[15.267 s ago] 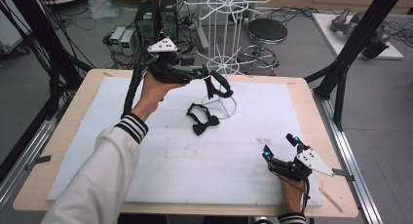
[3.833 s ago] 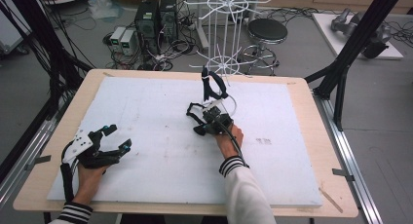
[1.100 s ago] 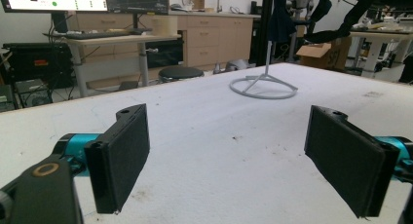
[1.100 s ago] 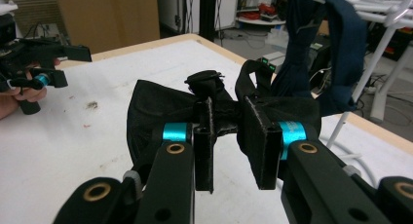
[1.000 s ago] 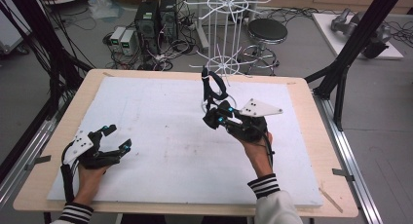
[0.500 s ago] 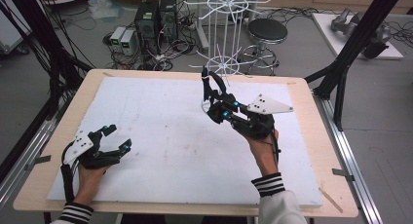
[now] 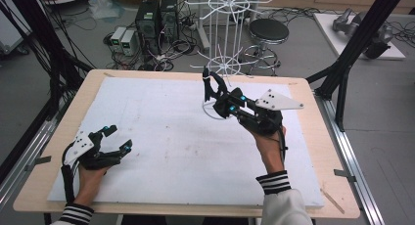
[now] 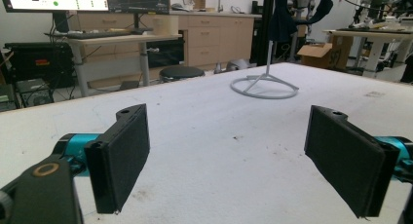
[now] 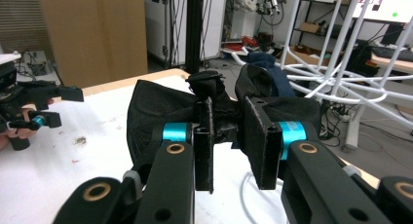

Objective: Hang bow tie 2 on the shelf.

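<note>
My right gripper [image 7: 226, 105] is shut on a black bow tie [image 9: 160, 107], held above the table right beside the white wire rack [image 7: 227, 63]. In the right gripper view the tie's knot is pinched between the pads and its wings bulge out on both sides. A second dark bow tie [image 7: 210, 86] hangs on the rack's pole, and it hangs there too in the left gripper view [image 8: 282, 14]. My left gripper [image 7: 119, 138] rests on the white mat at the near left, open, with nothing between its pads [image 8: 122, 156].
The rack's ring base [image 8: 265, 87] stands on the white mat [image 7: 166, 137] at the far middle. Beyond the wooden table edge [image 7: 303, 83] are a stool, computers and cables on the floor. Black frame legs stand at both sides.
My right gripper has lifted the bow tie and carried it a little up and toward the rack. The left gripper has stayed put.
</note>
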A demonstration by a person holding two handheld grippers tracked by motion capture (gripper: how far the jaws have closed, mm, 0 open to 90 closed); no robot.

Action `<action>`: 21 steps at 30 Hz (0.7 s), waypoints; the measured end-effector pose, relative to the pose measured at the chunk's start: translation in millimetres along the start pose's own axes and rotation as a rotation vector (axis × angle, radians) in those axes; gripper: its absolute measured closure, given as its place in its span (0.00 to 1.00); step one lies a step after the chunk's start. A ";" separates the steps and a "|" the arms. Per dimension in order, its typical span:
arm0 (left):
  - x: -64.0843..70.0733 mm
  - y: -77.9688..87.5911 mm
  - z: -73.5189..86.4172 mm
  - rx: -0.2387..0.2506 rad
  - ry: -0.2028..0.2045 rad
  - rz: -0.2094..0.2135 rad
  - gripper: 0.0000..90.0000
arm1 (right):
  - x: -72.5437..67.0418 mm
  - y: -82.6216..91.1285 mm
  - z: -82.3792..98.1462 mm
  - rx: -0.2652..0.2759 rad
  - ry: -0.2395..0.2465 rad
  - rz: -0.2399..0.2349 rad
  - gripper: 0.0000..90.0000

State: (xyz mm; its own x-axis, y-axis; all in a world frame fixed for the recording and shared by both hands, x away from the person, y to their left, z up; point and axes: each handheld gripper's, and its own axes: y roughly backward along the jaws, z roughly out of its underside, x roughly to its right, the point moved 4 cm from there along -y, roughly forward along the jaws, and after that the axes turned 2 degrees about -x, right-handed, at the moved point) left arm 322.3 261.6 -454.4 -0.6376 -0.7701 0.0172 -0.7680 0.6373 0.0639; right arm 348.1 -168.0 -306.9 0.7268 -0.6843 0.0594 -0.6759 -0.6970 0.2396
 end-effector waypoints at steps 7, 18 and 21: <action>0.1 0.0 0.0 0.000 0.000 0.000 0.19 | 3.6 3.0 -2.9 0.013 0.001 0.014 0.84; 0.1 -0.1 0.0 0.000 -0.002 -0.001 0.19 | 14.5 4.2 -1.8 0.033 -0.033 0.028 0.84; 0.1 0.0 0.0 0.000 -0.001 -0.001 0.19 | 18.8 4.2 -0.3 0.032 -0.047 0.032 0.84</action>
State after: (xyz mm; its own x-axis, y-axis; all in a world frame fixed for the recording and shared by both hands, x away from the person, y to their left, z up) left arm 322.3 261.5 -454.4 -0.6371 -0.7707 0.0158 -0.7685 0.6366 0.0640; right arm 358.9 -183.7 -304.5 0.6987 -0.7151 0.0208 -0.7028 -0.6806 0.2072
